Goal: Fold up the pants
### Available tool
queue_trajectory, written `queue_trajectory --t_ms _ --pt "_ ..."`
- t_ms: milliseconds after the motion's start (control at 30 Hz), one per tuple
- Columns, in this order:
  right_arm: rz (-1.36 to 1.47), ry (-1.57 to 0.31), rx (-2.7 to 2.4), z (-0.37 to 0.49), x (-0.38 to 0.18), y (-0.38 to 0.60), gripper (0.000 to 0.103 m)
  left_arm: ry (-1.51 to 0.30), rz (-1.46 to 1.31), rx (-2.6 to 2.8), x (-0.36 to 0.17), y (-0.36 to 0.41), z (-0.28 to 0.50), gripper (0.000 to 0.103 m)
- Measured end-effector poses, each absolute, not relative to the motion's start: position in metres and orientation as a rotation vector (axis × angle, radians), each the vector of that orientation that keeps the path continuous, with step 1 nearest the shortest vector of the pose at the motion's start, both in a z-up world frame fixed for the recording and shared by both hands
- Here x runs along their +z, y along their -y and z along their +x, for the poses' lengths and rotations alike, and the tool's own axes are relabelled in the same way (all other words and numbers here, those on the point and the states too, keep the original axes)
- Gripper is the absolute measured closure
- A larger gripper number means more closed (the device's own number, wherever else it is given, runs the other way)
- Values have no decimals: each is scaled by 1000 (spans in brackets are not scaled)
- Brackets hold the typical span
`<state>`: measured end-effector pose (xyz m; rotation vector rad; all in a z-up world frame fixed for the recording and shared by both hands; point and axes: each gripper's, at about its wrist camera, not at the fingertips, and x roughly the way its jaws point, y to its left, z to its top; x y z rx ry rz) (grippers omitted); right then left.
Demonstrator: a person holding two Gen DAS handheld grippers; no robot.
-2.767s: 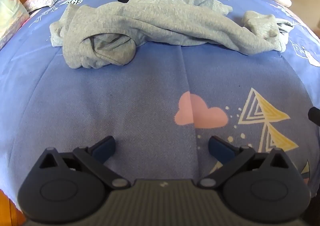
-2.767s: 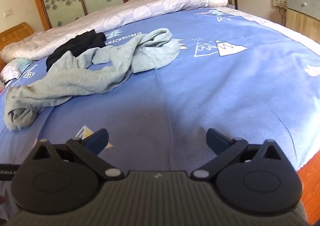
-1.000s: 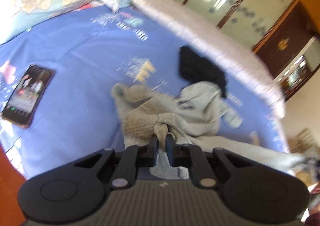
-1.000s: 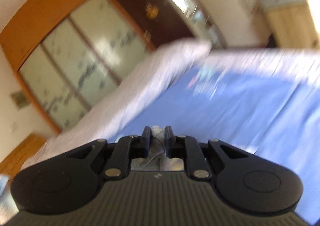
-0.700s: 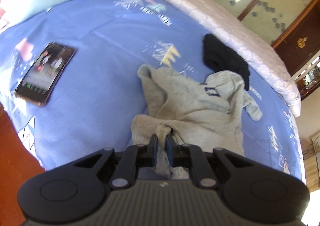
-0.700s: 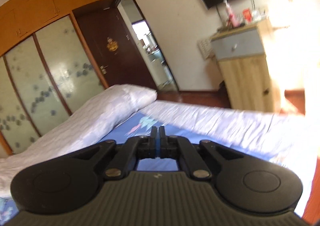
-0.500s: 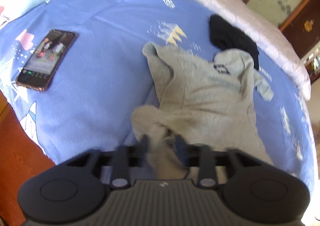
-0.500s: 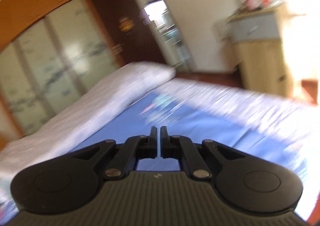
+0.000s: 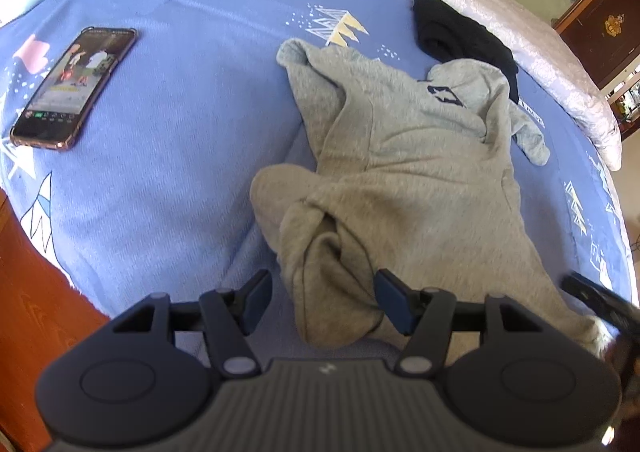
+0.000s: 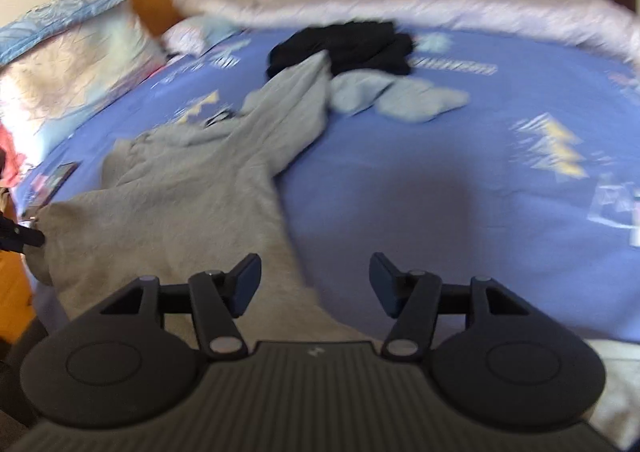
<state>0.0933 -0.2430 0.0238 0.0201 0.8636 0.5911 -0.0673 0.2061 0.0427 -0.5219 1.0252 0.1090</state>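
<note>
**Both grippers letting go, pants loose on the bed**

Left gripper (image 9: 322, 298): jaws opening. A bunched fold of the grey pants (image 9: 408, 171) sits between the fingers, but the pads aren't pressing on it; cloth is close against the right finger, clear gap at the left one. I read that as released.

Right gripper (image 10: 314, 284): jaws opening too, nothing pinched. Left finger hangs over the near edge of the pants (image 10: 188, 203), right finger over bare blue bedsheet (image 10: 460, 179). This view is motion-blurred, so I can't tell any finer contact.

Pants position: spread crumpled on the bedsheet (image 9: 180, 111), not folded. In the left view the near end is bunched right at my gripper, and the rest runs away to the far right. The far end reaches a black garment (image 9: 460, 35), which lies by the pale quilt (image 9: 500, 7) along the far edge of the bed; whether they overlap I can't tell.

Also in the left view: a phone (image 9: 74, 85) lying flat on the sheet, screen lit, well left of the pants. A dark gripper tip (image 9: 596, 300) shows at the right edge, just beside the pants.
</note>
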Motion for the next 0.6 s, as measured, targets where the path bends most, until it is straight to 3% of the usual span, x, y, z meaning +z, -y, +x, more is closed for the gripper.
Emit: queue_trajectory --t_ms 67,100,133,167,333,433,500,600 --pt "-6 -936 621 107 9 218 42 -1030 -520 104 40 -206 -68 45" --pt "-47 -969 634 105 3 205 48 -1031 -518 100 39 -206 -68 45" --pt "-96 -973 640 108 0 195 88 -1032 -515 98 38 -206 -68 45" --pt "-132 -952 643 113 3 189 96 -1033 -510 96 37 -206 -68 45" --pt "-149 -761 485 163 38 183 94 -1057 -533 81 26 -206 -61 44" --pt "-193 -817 428 186 30 169 54 -1060 -531 75 24 -203 -59 44" --pt "-206 -809 392 180 31 182 55 -1037 -573 41 28 -205 -61 39" --pt "-5 -750 374 151 44 240 55 -986 -642 -10 37 -213 -64 26"
